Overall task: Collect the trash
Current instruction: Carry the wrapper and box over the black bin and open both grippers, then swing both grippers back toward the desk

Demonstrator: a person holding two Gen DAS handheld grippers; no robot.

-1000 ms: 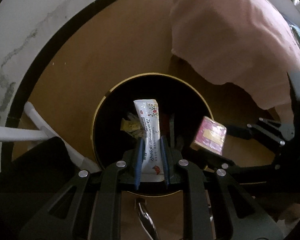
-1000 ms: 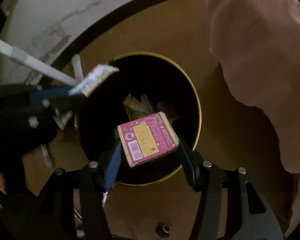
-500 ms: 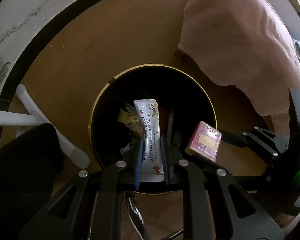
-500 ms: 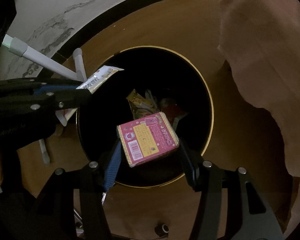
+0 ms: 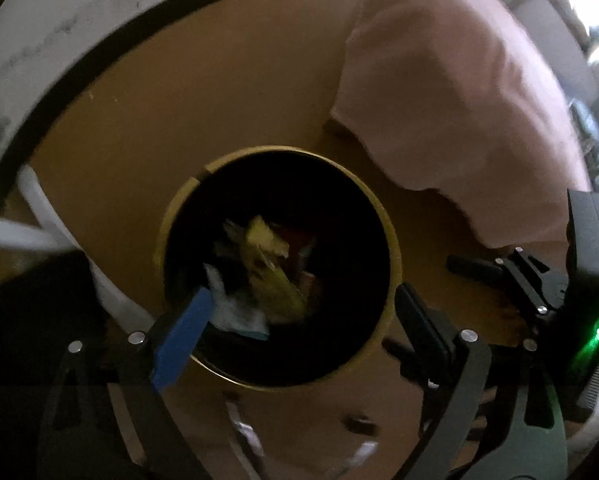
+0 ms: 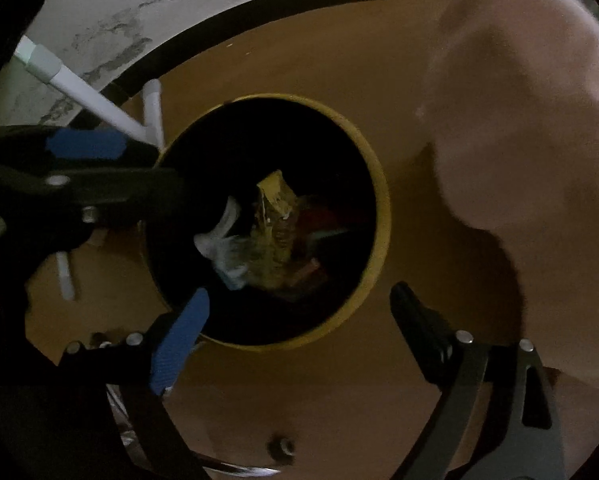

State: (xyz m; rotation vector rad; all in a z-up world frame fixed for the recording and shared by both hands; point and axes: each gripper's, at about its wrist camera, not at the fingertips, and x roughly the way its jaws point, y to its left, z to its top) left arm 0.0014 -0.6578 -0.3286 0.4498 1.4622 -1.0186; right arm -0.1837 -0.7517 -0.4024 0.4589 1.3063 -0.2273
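Brown flooring surrounds a gold-rimmed bin, its dark depths blurred — crumpled wrappers lie inside, hard to tell apart. Left gripper and right gripper hover above, jaws opening with nothing between them.

The bin is black inside with a gold rim; wrappers show yellow, white, red; the cloth is pink.

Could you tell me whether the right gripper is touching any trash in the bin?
Apart: the right wrist view shows the right gripper opening, empty, above the bin.
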